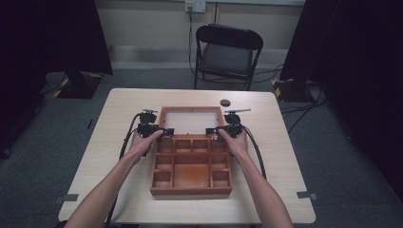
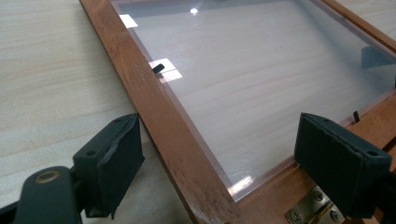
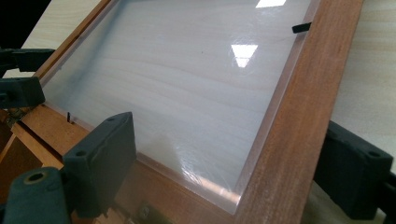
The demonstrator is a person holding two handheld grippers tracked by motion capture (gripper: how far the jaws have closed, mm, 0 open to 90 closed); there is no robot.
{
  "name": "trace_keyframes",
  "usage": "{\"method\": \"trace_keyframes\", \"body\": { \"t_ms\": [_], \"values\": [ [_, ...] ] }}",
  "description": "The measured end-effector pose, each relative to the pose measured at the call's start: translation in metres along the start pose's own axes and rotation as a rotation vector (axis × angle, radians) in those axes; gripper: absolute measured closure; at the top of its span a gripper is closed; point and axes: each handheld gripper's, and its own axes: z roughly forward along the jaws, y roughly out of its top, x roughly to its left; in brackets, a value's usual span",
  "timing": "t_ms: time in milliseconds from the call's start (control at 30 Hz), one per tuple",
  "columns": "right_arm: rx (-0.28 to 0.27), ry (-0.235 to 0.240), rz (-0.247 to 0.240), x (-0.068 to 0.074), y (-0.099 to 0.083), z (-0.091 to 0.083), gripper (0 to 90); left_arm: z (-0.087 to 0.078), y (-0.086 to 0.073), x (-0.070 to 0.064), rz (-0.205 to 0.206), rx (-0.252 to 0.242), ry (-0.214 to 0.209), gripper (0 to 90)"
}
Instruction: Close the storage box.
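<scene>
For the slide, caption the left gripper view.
Open left tongs straddle the wooden frame of the box's clear-paned lid, lying flat on the table.

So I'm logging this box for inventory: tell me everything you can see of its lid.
The lid is a reddish-brown wooden frame around a clear pane, held by small black clips. It lies fully open and flat on the pale table, hinged by brass hinges to the compartment box. The left gripper straddles its left rail near the hinge end, jaws open; the right gripper straddles its right rail likewise.
</scene>
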Motion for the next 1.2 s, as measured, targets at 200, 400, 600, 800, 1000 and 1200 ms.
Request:
{"method": "trace_keyframes", "body": {
  "t_ms": [200,400,600,800,1000,1200],
  "values": [
    [-0.016,-0.003,-0.009,0.001,-0.001,-0.002,12.6,0.000,0.000,0.003,-0.006,0.001,-0.026,15.8],
    [-0.029,-0.008,-0.017,0.002,-0.001,-0.004,14.7,-0.004,0.001,0.006,-0.009,-0.005,-0.023,22.4],
    [-0.052,-0.020,-0.014,0.003,0.000,-0.007,19.2,-0.009,0.003,0.008,-0.004,-0.027,-0.030,26.1],
    [-0.104,-0.022,0.002,0.006,0.001,-0.013,22.3,-0.015,0.004,0.011,-0.001,-0.069,-0.056,28.8],
    [-0.143,-0.015,0.010,0.005,0.001,-0.019,28.6,-0.022,0.005,0.012,-0.012,-0.098,-0.077,31.0],
    [-0.163,-0.016,0.001,0.004,-0.001,-0.028,40.9,-0.023,0.005,0.012,-0.006,-0.106,-0.086,31.9]
  ]
}}
